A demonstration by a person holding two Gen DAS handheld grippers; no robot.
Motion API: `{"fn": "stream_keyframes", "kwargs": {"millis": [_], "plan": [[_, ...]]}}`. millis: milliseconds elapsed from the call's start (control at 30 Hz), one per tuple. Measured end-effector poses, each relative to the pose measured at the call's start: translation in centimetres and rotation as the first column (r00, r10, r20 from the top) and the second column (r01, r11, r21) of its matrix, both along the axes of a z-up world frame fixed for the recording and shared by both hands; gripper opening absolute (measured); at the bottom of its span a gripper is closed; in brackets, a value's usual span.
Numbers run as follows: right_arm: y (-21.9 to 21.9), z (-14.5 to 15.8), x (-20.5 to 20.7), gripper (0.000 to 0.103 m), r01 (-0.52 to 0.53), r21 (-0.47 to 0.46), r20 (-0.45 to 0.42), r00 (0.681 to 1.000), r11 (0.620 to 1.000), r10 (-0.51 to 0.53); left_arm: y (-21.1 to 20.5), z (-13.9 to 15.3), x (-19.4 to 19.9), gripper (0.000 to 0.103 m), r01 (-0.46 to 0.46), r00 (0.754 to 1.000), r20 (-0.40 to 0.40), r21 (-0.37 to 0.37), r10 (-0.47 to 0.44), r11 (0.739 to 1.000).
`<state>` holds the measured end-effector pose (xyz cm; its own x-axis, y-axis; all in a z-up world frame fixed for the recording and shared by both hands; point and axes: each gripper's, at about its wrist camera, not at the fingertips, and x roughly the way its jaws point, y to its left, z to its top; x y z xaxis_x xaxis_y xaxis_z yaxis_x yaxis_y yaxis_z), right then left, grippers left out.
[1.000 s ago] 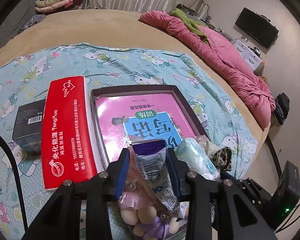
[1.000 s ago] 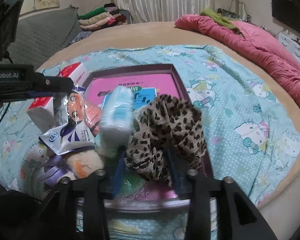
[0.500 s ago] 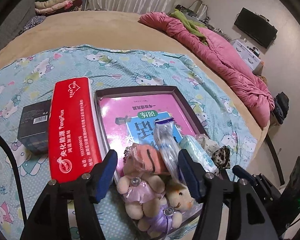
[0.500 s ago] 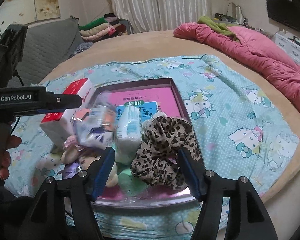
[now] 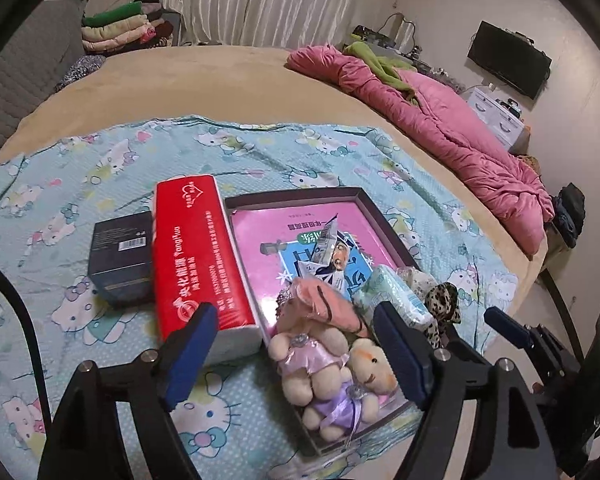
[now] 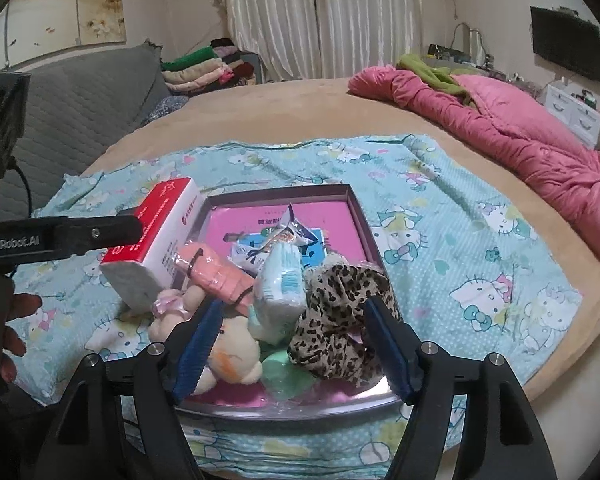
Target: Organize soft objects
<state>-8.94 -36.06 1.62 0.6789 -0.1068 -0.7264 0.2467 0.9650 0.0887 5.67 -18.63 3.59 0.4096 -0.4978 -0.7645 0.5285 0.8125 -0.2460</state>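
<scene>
Release looks done on both sides. Left wrist view: the pouch [image 5: 327, 246], pinched a second ago, now lies in the tray [image 5: 296, 195] on the bed, far of the plush toys [image 5: 332, 364]; left tongs [image 5: 296, 356] are opening, spread and empty above them. Right wrist view: the leopard cloth [image 6: 340, 312], gripped before, rests at the tray's near right; right tongs [image 6: 296, 344] are opening, holding nothing. That suggests these soft items are placed.

I am seeing the tray [image 5: 366, 204] lying on the blanket [image 5: 260, 156], the tissue box [image 5: 196, 256] touching its left side, 2 plush dolls [image 5: 328, 372] sitting in its near end.
</scene>
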Motion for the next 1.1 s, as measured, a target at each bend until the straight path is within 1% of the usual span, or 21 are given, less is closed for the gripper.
{"fn": "stream_keyframes", "kwargs": {"millis": [100,333,533,767,900,1100], "plan": [[0.2,0.5,-0.2,0.078,0.009,0.003,0.006,1.0,1.0,-0.009,0.8,0.5,-0.7,0.086,-0.004,1.0,0.014,0.002,0.004,1.0],[1.4,2.0,-0.4,0.078,0.015,0.015,0.019,1.0,1.0,-0.016,2.7,1.4,-2.3,0.091,-0.029,0.999,0.028,0.023,0.028,0.999],[3.2,3.0,-0.8,0.079,-0.002,0.03,0.022,1.0,1.0,0.001,5.6,2.4,-3.8,0.091,-0.102,0.993,0.06,0.06,0.099,0.993],[5.3,3.5,-1.3,0.08,-0.006,0.004,0.018,1.0,1.0,0.006,8.0,3.6,-4.9,0.091,-0.139,0.987,0.093,0.074,0.132,0.988],[6.4,3.8,-1.7,0.08,-0.011,-0.034,0.003,1.0,0.999,0.011,8.7,3.8,-5.7,0.092,-0.148,0.985,0.1,0.075,0.14,0.986],[7.1,4.0,-3.0,0.081,0.017,-0.063,-0.036,0.999,0.998,-0.019,9.3,3.3,-6.8,0.092,-0.152,0.987,0.073,0.085,0.146,0.985]]}}
